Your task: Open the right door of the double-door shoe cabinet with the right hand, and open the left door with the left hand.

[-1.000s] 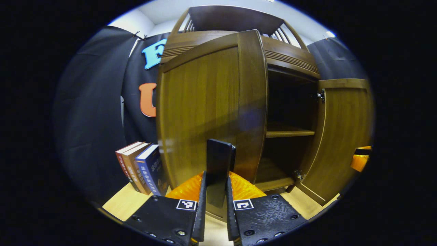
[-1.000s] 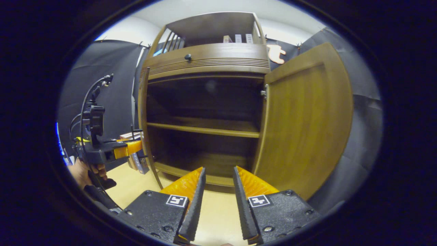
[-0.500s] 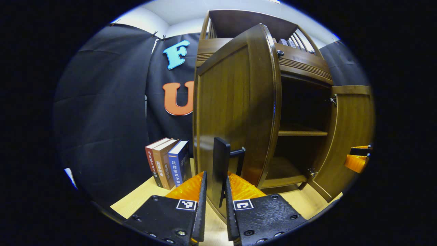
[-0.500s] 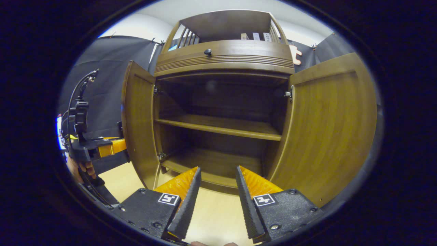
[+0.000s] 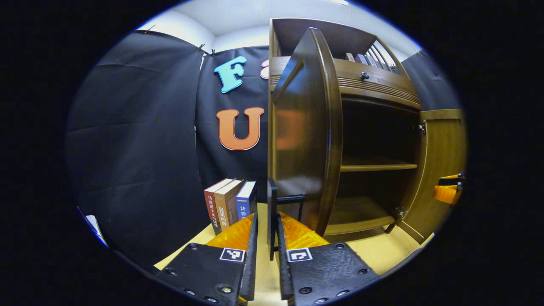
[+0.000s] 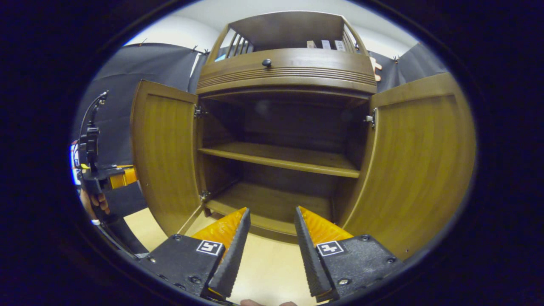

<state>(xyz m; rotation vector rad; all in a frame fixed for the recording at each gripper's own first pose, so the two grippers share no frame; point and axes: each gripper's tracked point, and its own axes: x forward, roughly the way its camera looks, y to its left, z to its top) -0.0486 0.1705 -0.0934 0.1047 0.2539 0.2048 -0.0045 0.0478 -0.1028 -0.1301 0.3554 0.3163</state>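
Both doors of the shoe cabinet (image 6: 287, 70) stood open on the table (image 6: 272, 272). The left gripper (image 5: 265, 221) had its jaws pinched on the dark bar handle (image 5: 272, 212) of the left door (image 5: 304, 140), which rose directly ahead of the jaws, swung out nearly edge-on in the left gripper view. Just left of those jaws, three books (image 5: 229, 204) stood upright on the table against the booth wall. Past the door, to the right of the jaws, the cabinet's shelf (image 5: 376, 165) and floor lay bare.

In the right gripper view, the right gripper (image 6: 267, 216) hung in front of the cabinet's lower opening, its jaws spread and holding nothing. The right door (image 6: 418, 165) stood wide open to the right of the jaws, the left door to their left. Far to the left, a hand (image 6: 95, 202) held the left gripper behind that door.
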